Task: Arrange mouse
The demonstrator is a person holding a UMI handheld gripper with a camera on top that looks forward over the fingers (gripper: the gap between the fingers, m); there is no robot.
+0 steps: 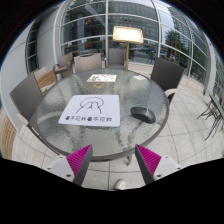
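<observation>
Mouse (pixel 143 115) is seen lying on the glass table (pixel 60 128), just right of the white mat (pixel 91 108) and well beyond the gripper (pixel 112 160), whose jaws are released with nothing between the pads. The approach is judged to be the step in hand. It is best done by steering the gripper forward and rightward, so that the mouse is centred between the fingers, and by lowering gently, since the glass is hard and the mouse may be expected to slide.
</observation>
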